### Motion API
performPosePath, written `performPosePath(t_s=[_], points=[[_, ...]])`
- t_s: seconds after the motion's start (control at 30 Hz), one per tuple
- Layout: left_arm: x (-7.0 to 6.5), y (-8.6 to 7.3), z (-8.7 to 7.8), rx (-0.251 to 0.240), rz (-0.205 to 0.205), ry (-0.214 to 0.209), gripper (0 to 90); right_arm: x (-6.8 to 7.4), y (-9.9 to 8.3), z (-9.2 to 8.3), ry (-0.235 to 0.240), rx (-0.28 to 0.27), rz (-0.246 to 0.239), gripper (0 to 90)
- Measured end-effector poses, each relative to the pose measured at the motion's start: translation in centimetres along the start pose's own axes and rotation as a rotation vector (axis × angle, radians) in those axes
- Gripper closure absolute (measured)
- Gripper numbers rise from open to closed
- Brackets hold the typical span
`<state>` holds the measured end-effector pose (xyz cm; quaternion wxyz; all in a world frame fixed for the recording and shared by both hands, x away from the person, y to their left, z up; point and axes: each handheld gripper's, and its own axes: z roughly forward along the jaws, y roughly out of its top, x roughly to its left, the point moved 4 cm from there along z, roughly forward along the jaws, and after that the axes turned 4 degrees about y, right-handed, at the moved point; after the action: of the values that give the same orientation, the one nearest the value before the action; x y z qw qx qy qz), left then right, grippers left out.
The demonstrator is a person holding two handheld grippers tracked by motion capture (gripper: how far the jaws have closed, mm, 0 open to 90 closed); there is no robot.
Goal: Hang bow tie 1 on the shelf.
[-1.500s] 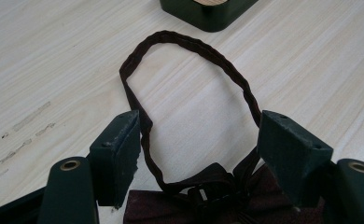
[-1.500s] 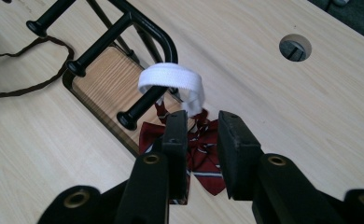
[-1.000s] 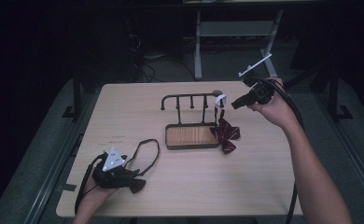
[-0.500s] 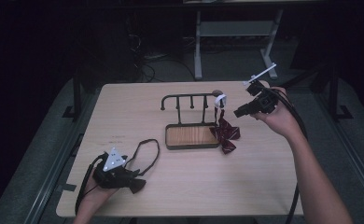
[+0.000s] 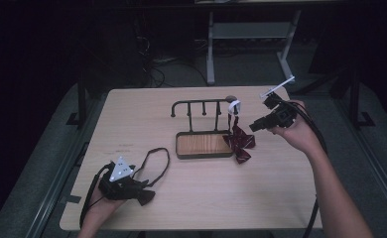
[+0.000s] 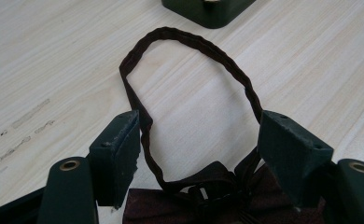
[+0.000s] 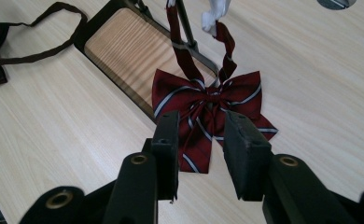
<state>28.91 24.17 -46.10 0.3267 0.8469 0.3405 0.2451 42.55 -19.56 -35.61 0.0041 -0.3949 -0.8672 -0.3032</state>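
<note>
A dark red striped bow tie (image 5: 241,141) (image 7: 208,105) hangs by its strap from the right end of a black peg rack (image 5: 201,105), and its bow rests on the table beside the rack's wood-lined base (image 5: 204,145). A white clasp (image 7: 216,11) sits at the top of the strap. My right gripper (image 5: 255,126) (image 7: 201,122) points at the bow. Its jaws have just been opening; the bow's lower tail lies between them without being pressed. My left gripper (image 5: 141,187) (image 6: 199,123) rests at the front left, open wide around the strap loop (image 6: 189,42) of a dark brown bow tie (image 5: 144,196).
A round cable hole (image 5: 229,97) is set in the table behind the rack. The rack's base corner (image 6: 208,9) lies beyond the brown strap. Cables trail from both grippers. Bare tabletop (image 5: 290,188) stretches along the front and right.
My right gripper has sunk toward the table and closer to the red bow tie, with its jaws standing wider. The left gripper and brown bow tie have stayed put.
</note>
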Motion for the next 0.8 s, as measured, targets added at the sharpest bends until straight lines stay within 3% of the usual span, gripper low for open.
performPosePath(t_s=[0.8], points=[[0.1,0.0,0.0,-0.004,-0.008,0.006,30.4,-0.2,-3.4,1.3,0.036,0.005,0.028,57.2]])
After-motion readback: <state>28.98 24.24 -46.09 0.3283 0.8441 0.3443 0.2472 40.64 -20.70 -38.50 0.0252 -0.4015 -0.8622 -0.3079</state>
